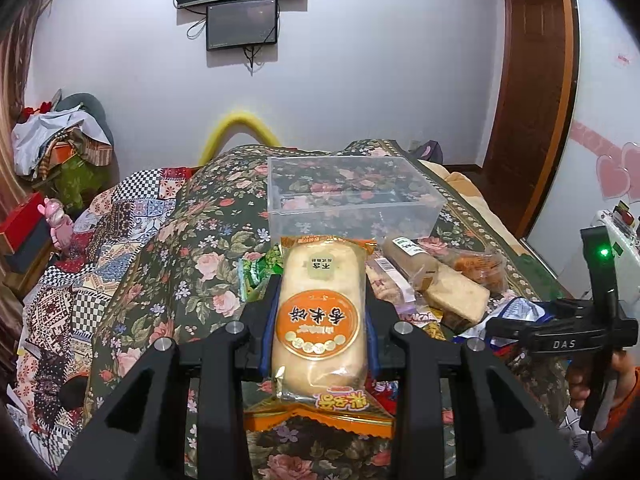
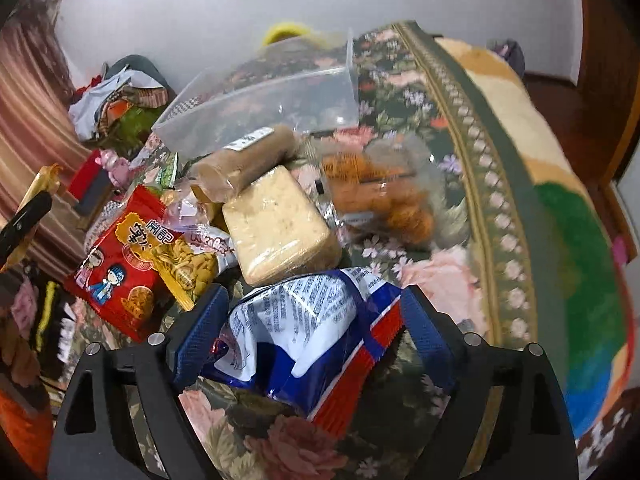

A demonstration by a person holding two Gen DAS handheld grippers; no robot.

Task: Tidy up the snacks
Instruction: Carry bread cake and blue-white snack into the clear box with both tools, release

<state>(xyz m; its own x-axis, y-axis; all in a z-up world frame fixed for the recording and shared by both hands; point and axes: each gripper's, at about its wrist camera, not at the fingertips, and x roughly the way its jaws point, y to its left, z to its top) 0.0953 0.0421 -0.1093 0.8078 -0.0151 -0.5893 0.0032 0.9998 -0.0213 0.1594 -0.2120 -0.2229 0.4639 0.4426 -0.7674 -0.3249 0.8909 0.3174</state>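
My left gripper [image 1: 320,300] is shut on an orange-labelled rice cake packet [image 1: 322,312] and holds it above the floral bedspread, in front of a clear plastic box [image 1: 352,200]. My right gripper [image 2: 312,316] has its jaws around a blue, white and red snack bag [image 2: 312,332] that lies on the bedspread; the pads touch its sides. Beyond it lies a pile of snacks: a pale cake block [image 2: 276,224], a brown roll [image 2: 244,160], a bag of orange balls [image 2: 380,200] and a red packet [image 2: 120,272]. The clear box [image 2: 272,96] stands behind the pile.
The floral bedspread [image 1: 192,248] covers the bed. A patchwork quilt [image 1: 100,240] lies at the left. A striped blanket [image 2: 560,200] runs along the bed's right edge. Clutter and a red box [image 1: 24,220] sit at the far left. The right hand-held gripper's body [image 1: 560,340] shows at right.
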